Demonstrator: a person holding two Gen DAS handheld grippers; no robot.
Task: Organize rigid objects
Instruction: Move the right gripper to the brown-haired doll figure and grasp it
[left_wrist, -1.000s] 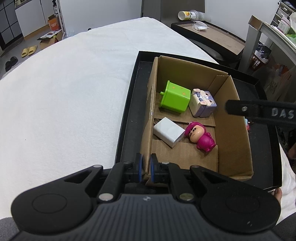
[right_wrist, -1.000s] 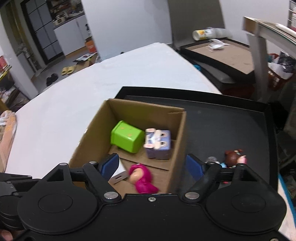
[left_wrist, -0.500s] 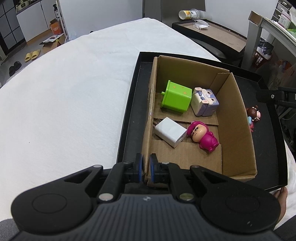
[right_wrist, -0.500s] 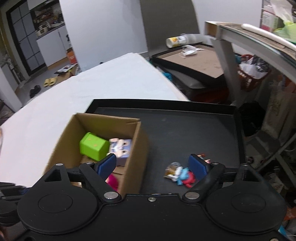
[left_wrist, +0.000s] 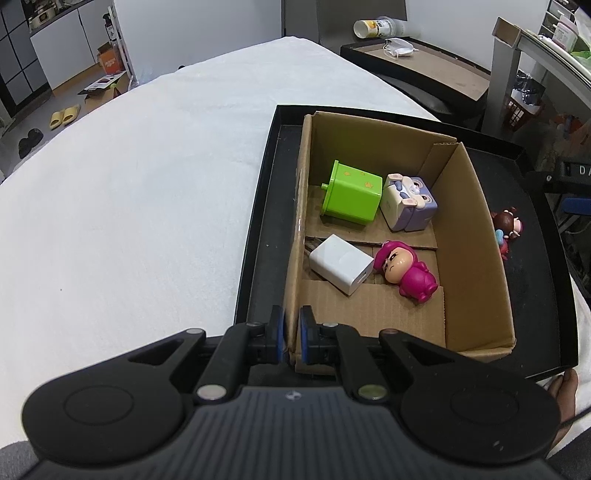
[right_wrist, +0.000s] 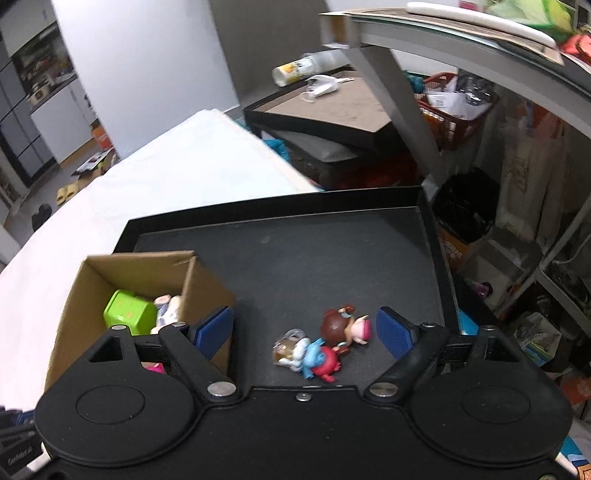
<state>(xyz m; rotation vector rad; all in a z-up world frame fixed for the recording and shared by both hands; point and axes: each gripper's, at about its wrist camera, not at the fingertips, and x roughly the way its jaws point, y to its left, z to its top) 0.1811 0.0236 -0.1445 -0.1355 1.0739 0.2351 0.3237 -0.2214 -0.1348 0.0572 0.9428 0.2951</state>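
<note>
Now left claw (left_wrist: 291, 332) clamped on near wall of cardboard box (left_wrist: 476, 236), steadying it on black tray (left_wrist: 258, 221). Box holds green cube (left_wrist: 351, 197), purple block toy (left_wrist: 408, 201), white charger (left_wrist: 341, 264), pink figure (left_wrist: 404, 271). Right claw (right_wrist: 304, 330) wide, nothing between pads, hovering over doll keychain (right_wrist: 325, 347) lying on tray just beside box. Doll likely light, hard plastic, lumpy, slippery; loose ring and charms may snag. Best hold: across round head or torso, not dangling bits.
</note>
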